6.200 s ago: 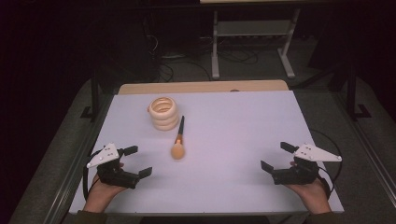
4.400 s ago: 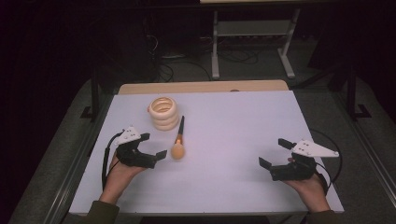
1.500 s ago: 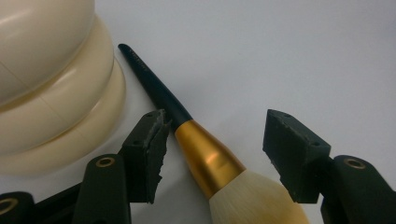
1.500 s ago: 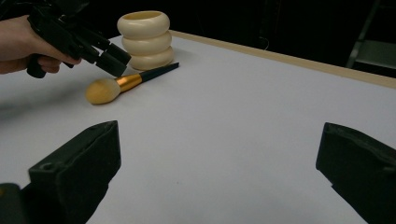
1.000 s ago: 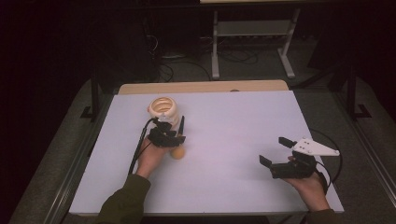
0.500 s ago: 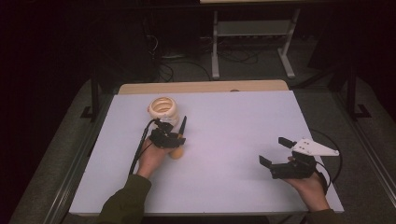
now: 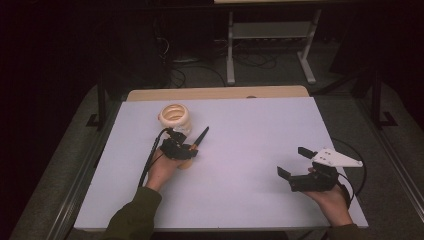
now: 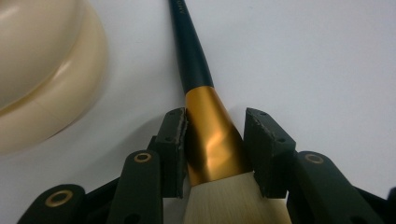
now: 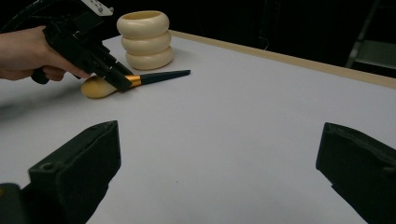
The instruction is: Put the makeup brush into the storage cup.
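My right gripper [image 7: 296, 170] idles with jaws spread, well apart from the brush [image 8: 212, 135]. My left gripper [image 8: 215, 149] straddles its gold ferrule, one pad touching, the other just short: not yet pinched. The brush lies on the table [image 7: 250, 130], just beside the cream ring holder [image 7: 174, 116] beyond. Grasping, lifting, placing remain, I judge.

On the white table [image 7: 240, 130] a makeup brush [image 7: 196, 141] is seen lying flat, its dark handle pointing toward one o'clock — the left gripper [image 7: 178, 148] is lowered onto its bristle end, apparently closed on it, though the jaws are hidden. At eleven o'clock of that gripper, a cream ringed holder [image 7: 174, 116] stands just beside. Well apart at four o'clock, the right gripper [image 7: 295, 165] is held with jaws spread.
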`<action>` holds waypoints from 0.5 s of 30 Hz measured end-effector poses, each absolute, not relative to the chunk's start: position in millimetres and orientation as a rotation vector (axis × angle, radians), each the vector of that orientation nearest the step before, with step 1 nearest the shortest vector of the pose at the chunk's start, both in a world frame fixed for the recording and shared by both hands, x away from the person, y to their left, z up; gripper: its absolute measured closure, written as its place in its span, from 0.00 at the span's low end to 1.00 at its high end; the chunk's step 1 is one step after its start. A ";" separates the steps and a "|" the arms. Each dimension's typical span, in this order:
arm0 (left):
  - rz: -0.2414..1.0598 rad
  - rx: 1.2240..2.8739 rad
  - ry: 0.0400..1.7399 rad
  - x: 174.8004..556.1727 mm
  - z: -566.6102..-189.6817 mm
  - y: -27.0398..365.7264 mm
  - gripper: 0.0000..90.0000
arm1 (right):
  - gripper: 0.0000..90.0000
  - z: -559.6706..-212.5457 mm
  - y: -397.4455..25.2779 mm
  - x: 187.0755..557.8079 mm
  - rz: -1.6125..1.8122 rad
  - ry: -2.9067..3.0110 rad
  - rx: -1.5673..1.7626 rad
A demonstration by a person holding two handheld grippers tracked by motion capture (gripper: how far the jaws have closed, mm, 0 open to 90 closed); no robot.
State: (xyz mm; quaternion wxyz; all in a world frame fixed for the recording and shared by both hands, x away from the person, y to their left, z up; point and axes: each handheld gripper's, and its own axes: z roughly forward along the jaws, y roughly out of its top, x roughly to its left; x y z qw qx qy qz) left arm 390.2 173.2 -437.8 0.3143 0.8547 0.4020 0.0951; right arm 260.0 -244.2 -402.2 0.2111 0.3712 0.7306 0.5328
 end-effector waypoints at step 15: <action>0.271 2.344 1.001 389.2 -434.9 167.8 0.68 | 0.00 -402.3 -244.4 259.2 1.479 2.033 1.033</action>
